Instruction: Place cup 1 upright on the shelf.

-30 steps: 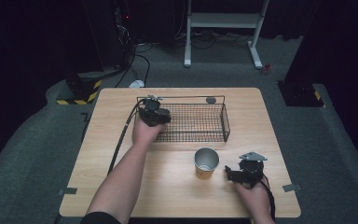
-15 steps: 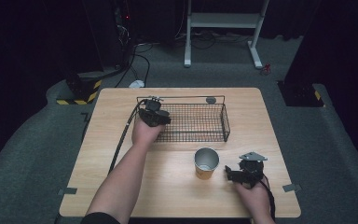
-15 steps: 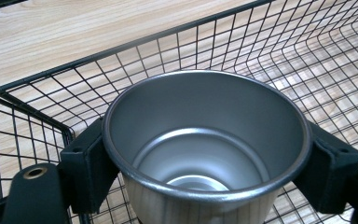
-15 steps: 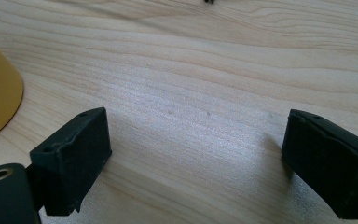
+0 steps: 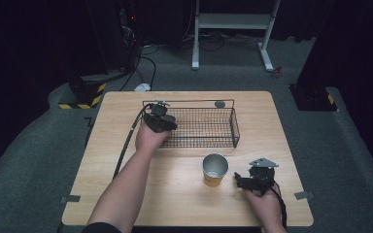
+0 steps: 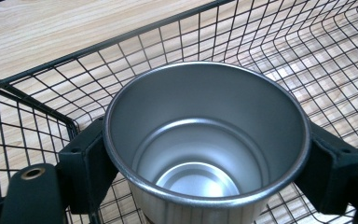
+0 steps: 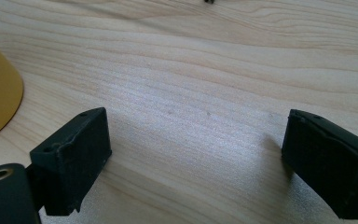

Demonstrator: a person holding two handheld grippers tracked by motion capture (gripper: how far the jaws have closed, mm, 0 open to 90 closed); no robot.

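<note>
Obs. 1, change: the jaws of the left tongs have just been opening a little. In the left gripper view a steel cup stands upright between them, mouth up, one black pad at its 9 o'clock and the other at its 3 o'clock, both just under the rim. Both pads look to be in contact with the wall, so I read this as a narrow grip on the cup that is beginning to slacken. How firmly they press I cannot tell from this angle.

Obs. 2, meaning: the cup is inside the wire basket, at the basket's 9 o'clock end, with mesh on every side of it. The slackening suggests the release has begun and the placing is close to done. The cup's base is hidden below the frame, so whether it rests on the basket floor is not confirmed.

Obs. 3, other side: the right tongs rest on the table, jaws wide, bare wood between the pads. A second cup, yellow-sided, stands upright on the table at the basket's 6 o'clock. The right tongs lie at that cup's 3 o'clock, near but apart. In the right gripper view its yellow wall shows at the 9 o'clock edge, outside the jaws.

Judgement: this cup looks like the next item due for the basket.
</note>
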